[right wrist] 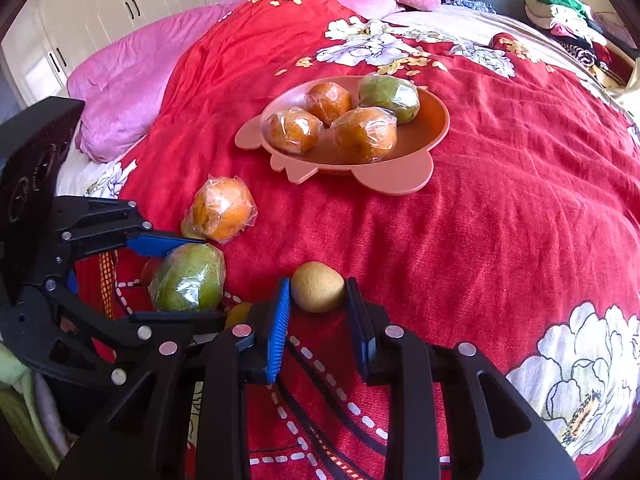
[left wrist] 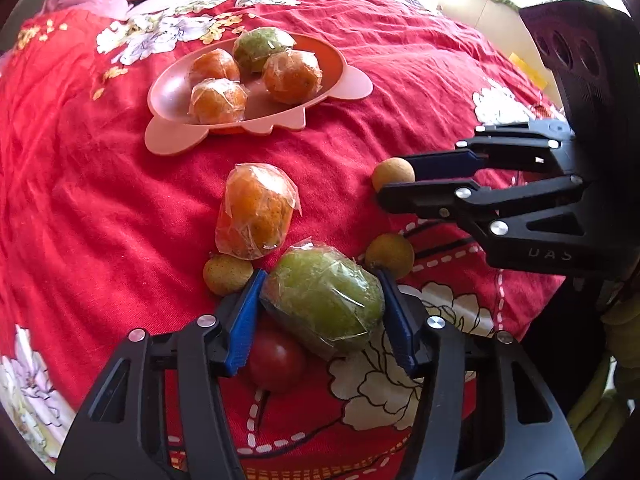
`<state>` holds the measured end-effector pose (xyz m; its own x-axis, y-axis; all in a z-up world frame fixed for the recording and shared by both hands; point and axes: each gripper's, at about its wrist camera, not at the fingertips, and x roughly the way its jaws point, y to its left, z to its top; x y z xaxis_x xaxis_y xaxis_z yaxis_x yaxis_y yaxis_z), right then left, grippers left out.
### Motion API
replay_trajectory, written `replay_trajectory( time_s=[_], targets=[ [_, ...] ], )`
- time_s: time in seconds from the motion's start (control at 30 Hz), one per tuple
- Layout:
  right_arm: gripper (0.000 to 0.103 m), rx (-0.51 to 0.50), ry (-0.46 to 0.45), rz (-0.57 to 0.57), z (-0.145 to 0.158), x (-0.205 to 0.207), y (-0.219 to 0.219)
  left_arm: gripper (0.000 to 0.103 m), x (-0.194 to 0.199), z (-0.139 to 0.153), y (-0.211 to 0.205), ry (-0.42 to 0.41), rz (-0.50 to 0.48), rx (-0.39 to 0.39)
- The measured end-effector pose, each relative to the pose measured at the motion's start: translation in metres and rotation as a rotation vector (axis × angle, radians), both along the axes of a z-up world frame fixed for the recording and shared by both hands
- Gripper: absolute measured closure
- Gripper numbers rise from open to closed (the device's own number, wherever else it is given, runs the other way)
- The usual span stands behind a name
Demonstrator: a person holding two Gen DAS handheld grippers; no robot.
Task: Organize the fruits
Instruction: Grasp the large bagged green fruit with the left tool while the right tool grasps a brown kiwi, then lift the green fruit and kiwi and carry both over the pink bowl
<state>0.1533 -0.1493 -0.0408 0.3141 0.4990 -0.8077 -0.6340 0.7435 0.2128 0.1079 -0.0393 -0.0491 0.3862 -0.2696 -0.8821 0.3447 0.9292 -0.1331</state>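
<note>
On the red bedspread (right wrist: 500, 208), near of the pink plate (right wrist: 400, 178), the left gripper (left wrist: 322, 304) clamps a wrapped green fruit (left wrist: 324, 300) while the right gripper (right wrist: 318, 300) clamps a small tan fruit (right wrist: 317, 287)

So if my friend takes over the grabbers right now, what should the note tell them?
Left gripper: jaws around the wrapped green fruit on the red bedspread, closing on it.
Right gripper: shut on a small tan fruit, not yet lifted.
Done: the pink plate holds three wrapped oranges and one wrapped green fruit.
Left: a wrapped orange, two more small tan fruits and a red tomato lie loose on the bedspread near the left gripper, plus the two fruits in the grippers. The pictures do not show where the small fruits belong.
</note>
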Motion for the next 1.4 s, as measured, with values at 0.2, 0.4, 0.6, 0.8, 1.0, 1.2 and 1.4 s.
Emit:
replay_trajectory(
  time_s=[0.2,0.4,0.6,0.8,1.0,1.2,1.4],
  targets=[
    [0.077,0.030,0.007,-0.026,0.005,0.002,-0.008,0.059,0.002,0.005,0.009,0.010,0.021,-0.061],
    [0.077,0.041,-0.012,-0.050,0.014,0.003,-0.016,0.059,-0.005,0.021,0.007,-0.012,0.016,-0.088],
    [0.077,0.053,-0.035,-0.068,0.026,0.004,-0.024,0.059,-0.004,0.043,0.015,-0.047,0.031,-0.107],
    [0.077,0.066,-0.057,-0.087,0.038,0.006,-0.030,0.059,0.006,0.063,0.031,-0.084,0.076,-0.122],
    [0.077,0.073,-0.076,-0.100,0.047,0.009,-0.033,0.059,0.017,0.079,0.047,-0.119,0.120,-0.124],
    [0.077,0.084,-0.093,-0.111,0.056,0.012,-0.035,0.059,0.023,0.087,0.056,-0.136,0.139,-0.120],
    [0.077,0.088,-0.108,-0.117,0.063,0.016,-0.036,0.059,0.028,0.089,0.059,-0.142,0.142,-0.117]
  ],
)
